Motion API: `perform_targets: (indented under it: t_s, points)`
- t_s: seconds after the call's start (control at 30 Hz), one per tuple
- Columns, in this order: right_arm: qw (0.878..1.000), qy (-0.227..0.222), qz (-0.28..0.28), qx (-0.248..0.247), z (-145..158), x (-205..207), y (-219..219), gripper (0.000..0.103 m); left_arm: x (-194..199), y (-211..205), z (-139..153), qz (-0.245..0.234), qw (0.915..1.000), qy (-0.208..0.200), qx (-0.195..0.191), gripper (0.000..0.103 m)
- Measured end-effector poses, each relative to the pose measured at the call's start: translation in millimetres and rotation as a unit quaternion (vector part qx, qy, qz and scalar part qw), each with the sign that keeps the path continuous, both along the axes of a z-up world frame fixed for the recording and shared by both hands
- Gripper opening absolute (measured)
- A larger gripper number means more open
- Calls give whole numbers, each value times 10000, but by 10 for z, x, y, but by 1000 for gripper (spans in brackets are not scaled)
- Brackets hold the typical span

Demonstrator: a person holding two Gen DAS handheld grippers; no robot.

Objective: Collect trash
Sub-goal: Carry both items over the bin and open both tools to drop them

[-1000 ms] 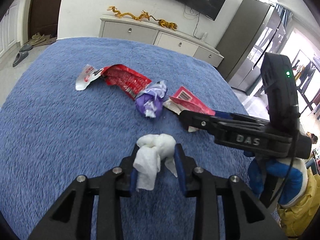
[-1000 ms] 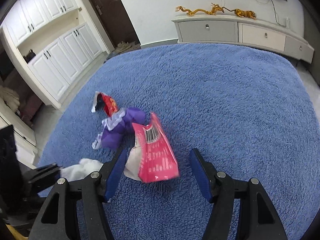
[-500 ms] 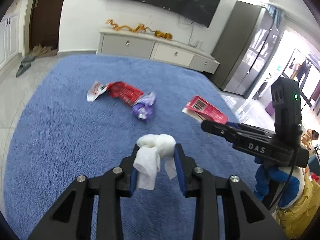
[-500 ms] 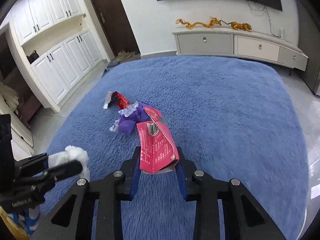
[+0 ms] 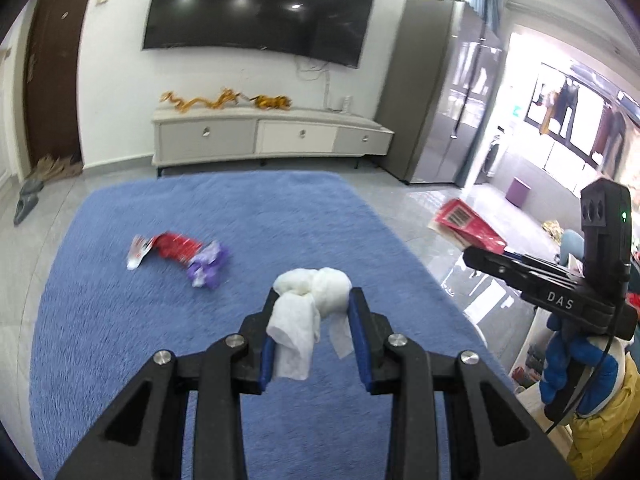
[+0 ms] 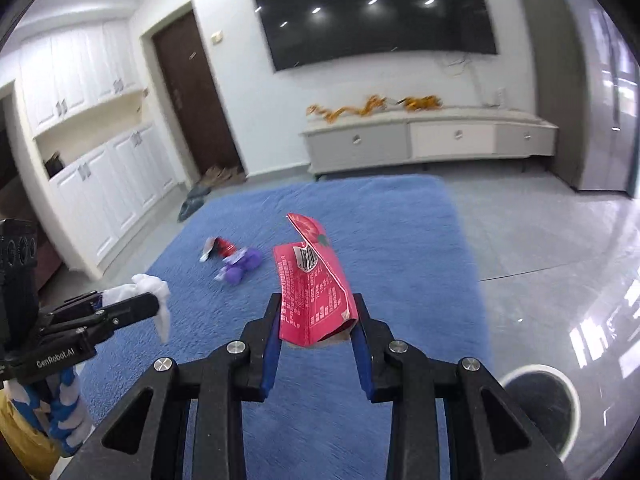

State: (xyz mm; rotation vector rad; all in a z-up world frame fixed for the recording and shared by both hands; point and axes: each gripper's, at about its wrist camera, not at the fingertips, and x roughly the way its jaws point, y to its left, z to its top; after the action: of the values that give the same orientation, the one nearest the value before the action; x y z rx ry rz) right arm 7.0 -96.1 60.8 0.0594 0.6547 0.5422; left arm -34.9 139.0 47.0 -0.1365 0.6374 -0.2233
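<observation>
On the rug point(image 5: 120, 340) at the far left lies a red wrapper point(image 5: 168, 245), flat and crinkly, touching a crumpled purple wrapper point(image 5: 208, 266) just to its right. Both look feather-light and slick; I'd nip each by a raised fold or a loose end, not press down on the flat foil into that deep pile.

Next along, the left gripper point(image 5: 312, 322) is clamped on a white tissue point(image 5: 310, 300), well above the rug. It's soft, squashed between the pads, one flap drooping from the wad. It won't break, but a loose tail like that could tear or catch.

Over to the right, the right gripper point(image 6: 316, 326) is pinched on a pink packet point(image 6: 312, 292) near its lower end, the top standing up with a barcode showing. It's thin, springy foil, probably slippery, so a low grip across the folded part seems safest.

Low right, a dark round bin point(image 6: 536, 400) sits on the tile.
</observation>
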Motion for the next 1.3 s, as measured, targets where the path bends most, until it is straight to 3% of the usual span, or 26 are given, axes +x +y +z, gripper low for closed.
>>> perform_targets:
  t_s: [0.23,0.5,0.77,1.0,1.07,1.1,1.2,1.3]
  points:
    - [9933,-65,-1146,148,-19,-124,-931,30,216,-733,181,-692,9975,-72,156,30]
    - [9729,436,-2260,221,-493,-142,-1831,30,718,-1879,-18,-1565,9865,375,305,30]
    - [9580,956,-2686,320,-928,68,-2260,30,1241,-2800,-374,-1962,9764,818,390,31]
    - [9458,1338,-2942,319,-1263,280,-2520,32,1594,-3271,-719,-2144,9701,1068,384,32]
    - [9427,1414,-3006,315,-1336,314,-2568,33,1677,-3341,-790,-2208,9677,1176,302,37]
    - [9402,1463,-3060,312,-1382,343,-2605,36,1737,-3394,-841,-2239,9663,1253,212,41]
    - [9318,1545,-3276,259,-1457,364,-2677,62,1808,-3518,-921,-2277,9641,1364,94,52]
    - [9253,1621,-3420,254,-1516,352,-2739,62,1859,-3558,-977,-2300,9620,1468,67,55]
